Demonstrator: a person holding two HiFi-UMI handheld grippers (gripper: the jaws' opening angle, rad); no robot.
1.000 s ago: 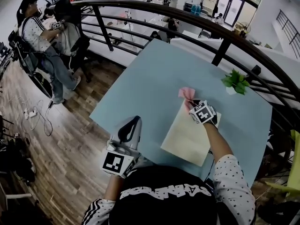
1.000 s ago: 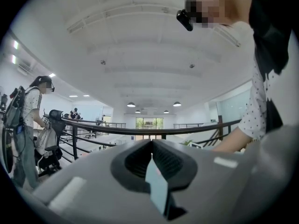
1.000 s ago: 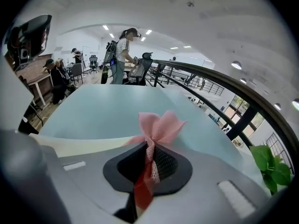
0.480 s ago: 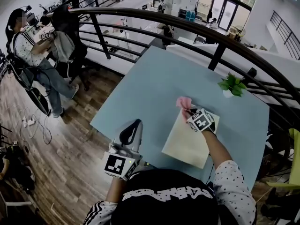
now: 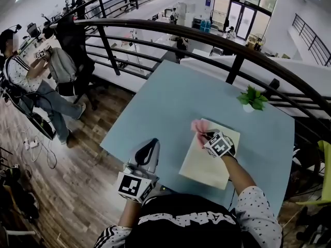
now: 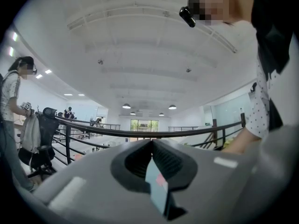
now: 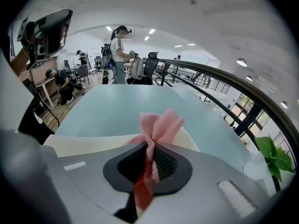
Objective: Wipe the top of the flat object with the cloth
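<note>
A cream flat board lies on the pale blue table, also seen under the cloth as the board in the right gripper view. My right gripper is shut on a pink mesh cloth, whose bunched end sticks out past the jaws over the board's far left corner. My left gripper hangs off the table's near left edge, jaws shut with nothing between them; its own view looks up at the ceiling.
A small potted plant stands near the table's far right edge. A dark curved railing runs behind the table. A person stands by a chair at far left on the wooden floor.
My right gripper has drawn the pink cloth back toward me and slightly left along the board's far end. The left gripper has barely moved.
</note>
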